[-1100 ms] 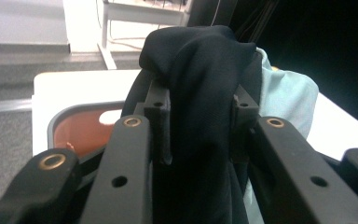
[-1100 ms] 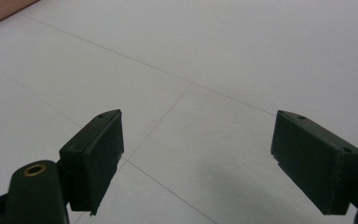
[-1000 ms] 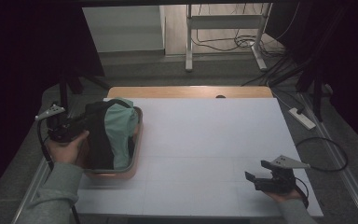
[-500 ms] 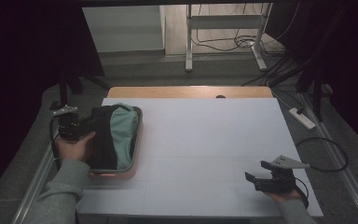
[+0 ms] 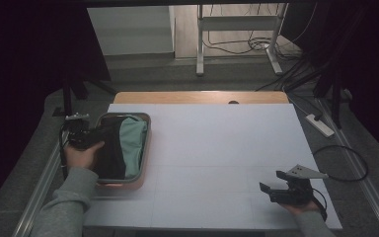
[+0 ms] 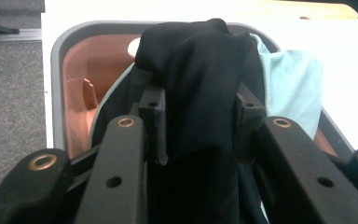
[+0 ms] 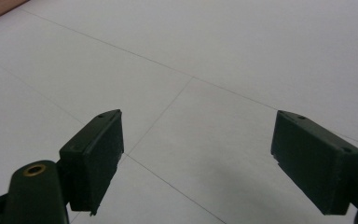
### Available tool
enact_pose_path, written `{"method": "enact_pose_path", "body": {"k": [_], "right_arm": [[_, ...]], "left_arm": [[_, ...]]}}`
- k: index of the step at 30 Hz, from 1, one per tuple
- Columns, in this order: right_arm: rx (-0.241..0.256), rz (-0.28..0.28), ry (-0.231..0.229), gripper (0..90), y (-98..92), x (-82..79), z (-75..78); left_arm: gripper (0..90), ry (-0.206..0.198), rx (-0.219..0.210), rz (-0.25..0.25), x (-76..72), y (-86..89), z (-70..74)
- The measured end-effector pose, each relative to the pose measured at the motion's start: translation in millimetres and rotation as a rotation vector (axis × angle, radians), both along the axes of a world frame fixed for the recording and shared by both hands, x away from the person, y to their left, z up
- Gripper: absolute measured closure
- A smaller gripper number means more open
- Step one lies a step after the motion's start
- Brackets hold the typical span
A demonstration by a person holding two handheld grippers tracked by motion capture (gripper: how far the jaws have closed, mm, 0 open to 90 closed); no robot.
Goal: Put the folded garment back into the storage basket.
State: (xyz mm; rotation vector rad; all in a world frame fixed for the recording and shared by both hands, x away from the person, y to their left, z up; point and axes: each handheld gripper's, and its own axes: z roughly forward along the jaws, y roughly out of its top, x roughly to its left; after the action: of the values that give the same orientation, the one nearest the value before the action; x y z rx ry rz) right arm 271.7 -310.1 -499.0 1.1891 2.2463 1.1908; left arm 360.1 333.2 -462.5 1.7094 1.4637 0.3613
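— Logging the high view first: our left gripper (image 5: 81,136) has drawn back to the near-left rim of the tray (image 5: 147,143), black cloth (image 5: 109,153) trailing with it over the teal cloth (image 5: 134,143).

— Left gripper view: jaws clamped on the black cloth (image 6: 200,88), probably one bunched fold, lifted above the tray (image 6: 58,70).

— Right gripper view: we note jaws wide, idle over the table (image 7: 223,56).

— So extraction has begun.
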Motion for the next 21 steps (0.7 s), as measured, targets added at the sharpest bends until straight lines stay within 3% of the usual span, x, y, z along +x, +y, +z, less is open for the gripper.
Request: {"method": "enact_pose_path", "body": {"k": [4,7,11,18,21], "right_arm": [[-0.003,0.000,0.001,17.1,0.2,0.0,-0.1],[-0.003,0.000,0.002,17.1,0.2,0.1,-0.2],[-0.002,-0.002,0.002,17.1,0.1,0.2,-0.4],[-0.005,-0.001,0.001,17.2,0.4,0.1,-0.2],[-0.006,0.000,0.001,17.2,0.7,0.0,-0.1]], "left_arm": [[60.9,0.017,-0.008,0.000,1.3,1.6,-1.8],[45.6,0.042,0.074,0.011,3.0,-2.7,-0.8],[31.9,-0.003,0.119,0.043,-2.2,-5.9,6.2],[26.6,-0.086,0.090,0.021,-15.1,-7.8,25.5],[25.9,-0.091,0.056,-0.023,-21.0,-12.2,28.7]]}}
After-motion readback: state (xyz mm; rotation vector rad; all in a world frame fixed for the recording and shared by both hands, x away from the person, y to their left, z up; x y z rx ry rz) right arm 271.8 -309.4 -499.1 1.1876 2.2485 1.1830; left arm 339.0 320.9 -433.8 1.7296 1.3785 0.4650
